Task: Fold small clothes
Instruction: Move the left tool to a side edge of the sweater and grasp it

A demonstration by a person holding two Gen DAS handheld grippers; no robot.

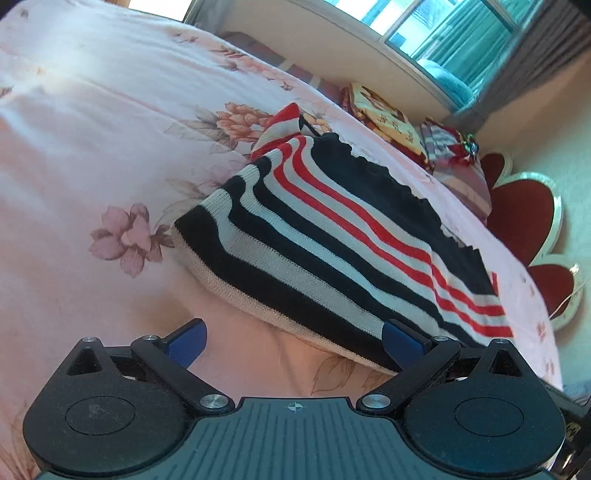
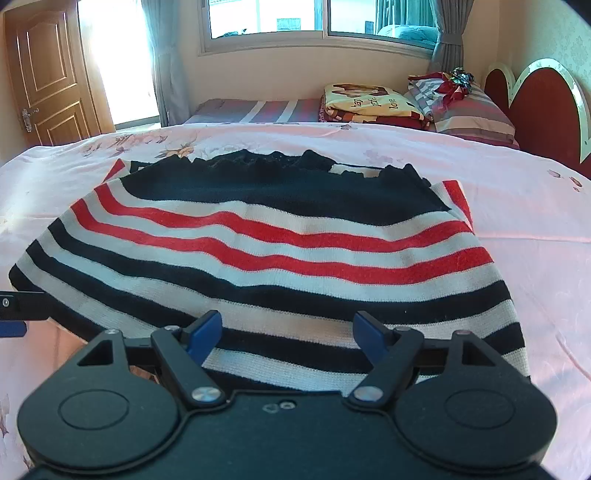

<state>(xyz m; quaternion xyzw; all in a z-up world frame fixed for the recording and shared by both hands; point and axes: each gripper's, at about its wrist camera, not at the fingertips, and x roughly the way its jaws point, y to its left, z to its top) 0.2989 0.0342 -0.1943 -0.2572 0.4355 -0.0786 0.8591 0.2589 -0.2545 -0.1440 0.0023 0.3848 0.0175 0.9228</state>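
Observation:
A small knitted sweater (image 1: 332, 236) with black, white and red stripes lies flat on the pink flowered bedspread (image 1: 92, 147); the same sweater (image 2: 266, 251) fills the middle of the right wrist view. My left gripper (image 1: 295, 338) stands open at the sweater's near left hem, its blue fingers (image 1: 186, 341) apart with only bedspread and the hem edge between them. My right gripper (image 2: 288, 332) hovers open over the sweater's near hem, nothing pinched. The left gripper's tip (image 2: 14, 310) shows at the left edge of the right wrist view.
Folded blankets (image 2: 369, 103) and a striped pillow (image 2: 472, 114) sit at the far side of the bed by a red headboard (image 2: 535, 110). A window (image 2: 317, 18), curtains and a wooden door (image 2: 48, 74) lie beyond. Bare bedspread (image 2: 535, 221) surrounds the sweater.

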